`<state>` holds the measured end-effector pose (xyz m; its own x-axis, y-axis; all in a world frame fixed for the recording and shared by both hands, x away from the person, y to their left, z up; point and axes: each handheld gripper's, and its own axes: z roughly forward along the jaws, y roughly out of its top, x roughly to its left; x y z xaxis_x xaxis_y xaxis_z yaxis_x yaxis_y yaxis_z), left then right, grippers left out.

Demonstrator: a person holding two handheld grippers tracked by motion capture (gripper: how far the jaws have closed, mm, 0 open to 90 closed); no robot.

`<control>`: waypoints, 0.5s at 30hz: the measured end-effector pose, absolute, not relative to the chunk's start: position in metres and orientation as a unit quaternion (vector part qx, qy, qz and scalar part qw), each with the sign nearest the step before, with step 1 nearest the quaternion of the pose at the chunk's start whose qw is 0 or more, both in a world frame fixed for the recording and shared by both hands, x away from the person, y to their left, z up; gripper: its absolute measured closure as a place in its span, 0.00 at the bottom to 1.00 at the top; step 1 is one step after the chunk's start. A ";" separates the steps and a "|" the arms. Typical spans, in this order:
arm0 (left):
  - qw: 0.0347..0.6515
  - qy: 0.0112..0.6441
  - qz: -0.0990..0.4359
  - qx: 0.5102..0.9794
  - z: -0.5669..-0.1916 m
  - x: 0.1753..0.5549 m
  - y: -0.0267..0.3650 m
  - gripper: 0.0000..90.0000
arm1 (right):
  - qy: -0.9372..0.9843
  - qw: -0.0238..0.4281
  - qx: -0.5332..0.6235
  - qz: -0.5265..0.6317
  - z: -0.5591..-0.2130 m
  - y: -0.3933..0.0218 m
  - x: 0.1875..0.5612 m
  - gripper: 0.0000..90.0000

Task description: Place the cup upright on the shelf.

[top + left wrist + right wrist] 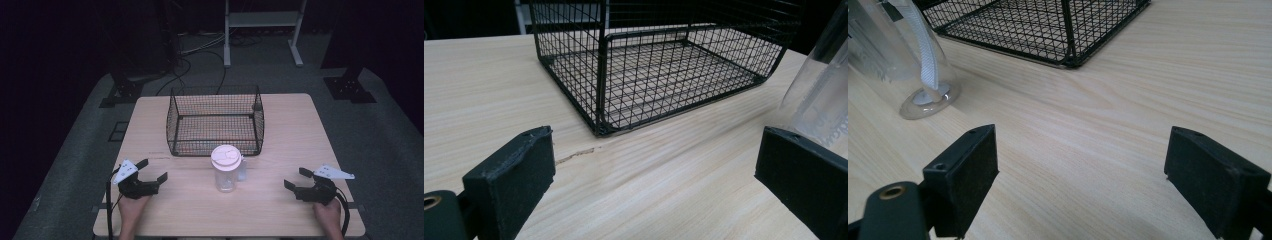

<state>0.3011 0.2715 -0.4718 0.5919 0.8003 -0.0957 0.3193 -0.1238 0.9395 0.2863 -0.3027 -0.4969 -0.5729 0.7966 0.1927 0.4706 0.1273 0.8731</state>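
A clear plastic jar with a pale pink lid stands upright on the wooden table, about midway between its left and right edges and somewhat nearer the front edge than the back. A small clear handle projects from the jar's right side; in the right gripper view a white strap hangs down its wall to the base. Just behind the jar, toward the back edge, sits a black wire basket, open at the top and apparently empty, its front wall close to the jar but apart from it.

The left gripper rests near the front-left corner of the table, held by a hand entering from the front edge; its jaws stand wide apart and hold nothing. The right gripper lies near the front-right corner, held likewise by the other hand; its jaws are also spread wide with nothing between them. Both grippers point inward toward the jar and are well apart from it.

The tabletop is light wood with a fine lengthwise grain; a short dark scratch marks it near the basket's front-left corner. The table stands on grey carpet in a dark room. Black cables trail across the floor behind, beside a white metal frame and dark stand bases.
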 end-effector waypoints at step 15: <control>0.540 0.380 0.206 0.722 -0.472 0.303 0.263 0.02 | 0.730 0.163 0.435 0.502 -0.497 -0.304 0.287 0.14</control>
<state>0.3031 0.2630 -0.4721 0.6259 0.7715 -0.1141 0.3273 -0.1271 0.9363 0.2874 -0.3038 -0.4972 -0.5689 0.7982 0.1983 0.4712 0.1187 0.8740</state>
